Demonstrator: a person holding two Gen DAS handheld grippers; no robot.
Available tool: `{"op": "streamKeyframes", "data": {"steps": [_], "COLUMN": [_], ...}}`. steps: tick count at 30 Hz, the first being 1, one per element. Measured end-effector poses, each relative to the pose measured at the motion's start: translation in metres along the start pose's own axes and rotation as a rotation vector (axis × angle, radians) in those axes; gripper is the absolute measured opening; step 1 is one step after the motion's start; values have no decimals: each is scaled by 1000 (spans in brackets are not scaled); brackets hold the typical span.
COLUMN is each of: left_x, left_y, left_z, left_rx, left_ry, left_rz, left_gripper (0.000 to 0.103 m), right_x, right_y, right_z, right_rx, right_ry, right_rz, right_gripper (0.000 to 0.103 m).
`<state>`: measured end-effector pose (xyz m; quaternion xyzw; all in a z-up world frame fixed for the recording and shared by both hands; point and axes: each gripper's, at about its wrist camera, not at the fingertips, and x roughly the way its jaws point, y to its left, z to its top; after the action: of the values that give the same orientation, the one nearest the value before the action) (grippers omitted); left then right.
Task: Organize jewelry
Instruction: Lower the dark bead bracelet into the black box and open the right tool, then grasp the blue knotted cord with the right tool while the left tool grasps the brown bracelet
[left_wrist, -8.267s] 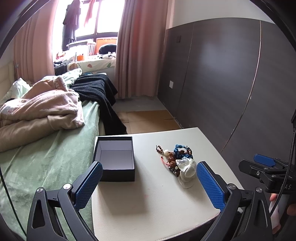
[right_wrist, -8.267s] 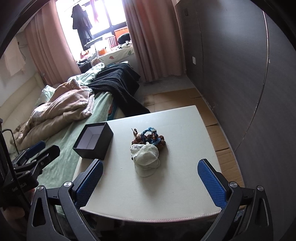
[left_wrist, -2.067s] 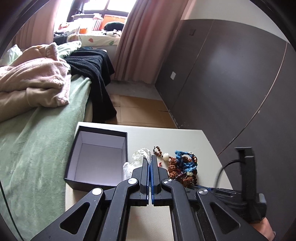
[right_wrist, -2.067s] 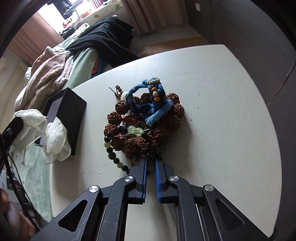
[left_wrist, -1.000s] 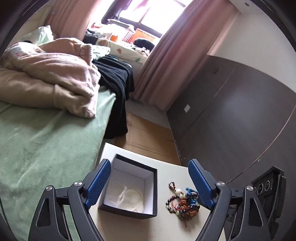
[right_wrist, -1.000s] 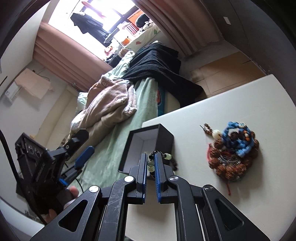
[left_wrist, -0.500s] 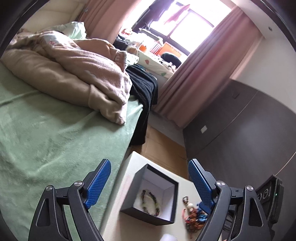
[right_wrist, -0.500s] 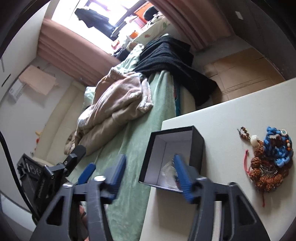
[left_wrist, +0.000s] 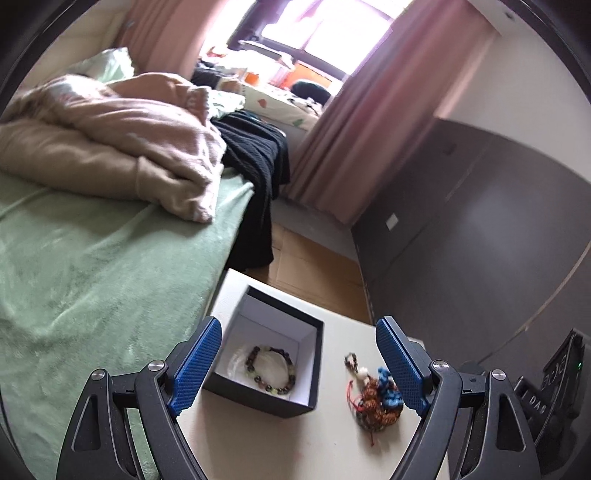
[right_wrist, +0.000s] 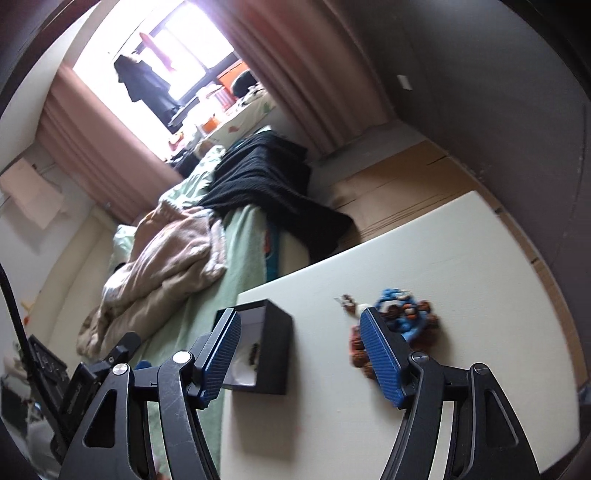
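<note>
My left tongs (left_wrist: 298, 363) gape wide above the cream-topped desk (left_wrist: 258, 443), gripping nothing. Between their tips, at twelve o'clock, sits the open black square box with a white lining (left_wrist: 266, 360); a beaded bracelet of dark and pale green beads (left_wrist: 271, 370) lies inside on something whitish I cannot make out. At two o'clock, the tangled heap of brown, blue and red beaded jewelry (left_wrist: 376, 397) is partly hidden by a finger. My right tongs (right_wrist: 301, 356) are spread wide too, empty; that view is blurred.
</note>
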<state>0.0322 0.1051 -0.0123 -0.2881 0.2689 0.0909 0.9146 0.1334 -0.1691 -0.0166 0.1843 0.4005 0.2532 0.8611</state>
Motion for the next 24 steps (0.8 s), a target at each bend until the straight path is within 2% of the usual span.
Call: {"op": "streamKeyframes", "data": {"steps": [6, 9, 12, 13, 19, 24], "left_x": [11, 22, 30, 33, 47, 60], "left_y": [-22, -35, -47, -51, -77, -88], "left_z": [-11, -17, -25, -28, -46, -56], "left_rx": [55, 85, 110, 119, 206, 241], "left_ry": [41, 76, 108, 116, 149, 186], "left_rz": [-37, -52, -57, -58, -57, -86], "left_gripper": [86, 86, 86, 86, 86, 86], "right_x": [-17, -21, -26, -27, -19, -7], "right_y": [-30, -42, -54, -57, -83, -93], "right_z": [2, 2, 2, 2, -1, 0], "right_rx": [36, 68, 98, 107, 198, 181], "right_ry": [26, 40, 46, 47, 94, 129], "right_rz": [-65, -71, -69, -66, -67, -67], "right_gripper": [68, 69, 91, 93, 93, 93]}}
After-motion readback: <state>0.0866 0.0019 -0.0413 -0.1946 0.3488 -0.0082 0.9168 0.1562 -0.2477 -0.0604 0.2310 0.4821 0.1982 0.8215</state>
